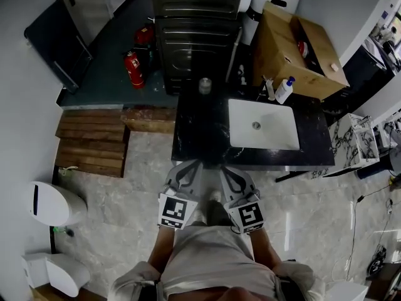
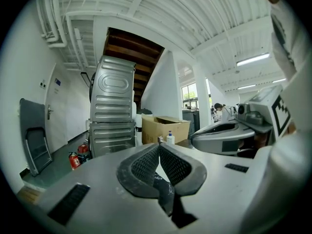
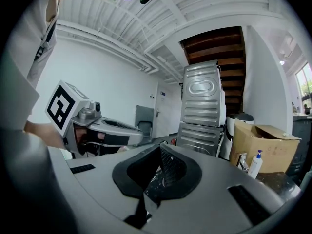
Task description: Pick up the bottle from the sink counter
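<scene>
the bottle [image 1: 284, 89] is standing up at the back right of the black counter [image 1: 200, 130]. it is white with a blue pump top. it is sitting just beside the tap [image 1: 269, 88] and just behind the white sink [image 1: 276, 133]. a brown box [image 1: 294, 49] is sitting behind the bottle. a small jar [image 1: 205, 85] is standing at the back of the counter too, well apart from the bottle, on the left.

the left gripper [image 1: 190, 166] and the right gripper [image 1: 227, 170] are hanging side by side at the front edge of the counter, well apart from the bottle. the left gripper's fingers are pressing together at the tips, with nothing between them. the right gripper's fingers are meeting at the tips too and holding nothing.

tall grey machines [image 1: 194, 24] are standing behind the counter. a red fire extinguisher [image 1: 133, 69] is lying on the dark floor beside them.
</scene>
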Available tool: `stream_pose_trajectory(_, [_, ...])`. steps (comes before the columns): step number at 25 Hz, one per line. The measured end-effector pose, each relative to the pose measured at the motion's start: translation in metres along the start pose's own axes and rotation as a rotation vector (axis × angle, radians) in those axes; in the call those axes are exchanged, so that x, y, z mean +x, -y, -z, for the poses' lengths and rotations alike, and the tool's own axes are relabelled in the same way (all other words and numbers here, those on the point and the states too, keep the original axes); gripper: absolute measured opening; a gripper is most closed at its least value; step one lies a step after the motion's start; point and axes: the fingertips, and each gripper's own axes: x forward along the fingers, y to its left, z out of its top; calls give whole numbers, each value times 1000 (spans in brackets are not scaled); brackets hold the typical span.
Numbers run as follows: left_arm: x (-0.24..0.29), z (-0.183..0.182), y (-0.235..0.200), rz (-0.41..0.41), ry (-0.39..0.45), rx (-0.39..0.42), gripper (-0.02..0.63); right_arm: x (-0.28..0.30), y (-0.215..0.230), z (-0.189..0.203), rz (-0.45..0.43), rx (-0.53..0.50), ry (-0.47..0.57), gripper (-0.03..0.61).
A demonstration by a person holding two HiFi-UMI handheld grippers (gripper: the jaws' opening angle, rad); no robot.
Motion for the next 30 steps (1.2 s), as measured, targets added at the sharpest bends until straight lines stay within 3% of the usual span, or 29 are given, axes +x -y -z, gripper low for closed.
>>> stream_pose_trajectory(8, [23, 1, -13, -29, -12, -7, 6, 32, 12, 1, -53, 13, 19, -3])
stream_pose_trajectory(30, [140, -21, -19, -57, -31, 10, 6, 84, 119, 3, -110, 36, 53, -3])
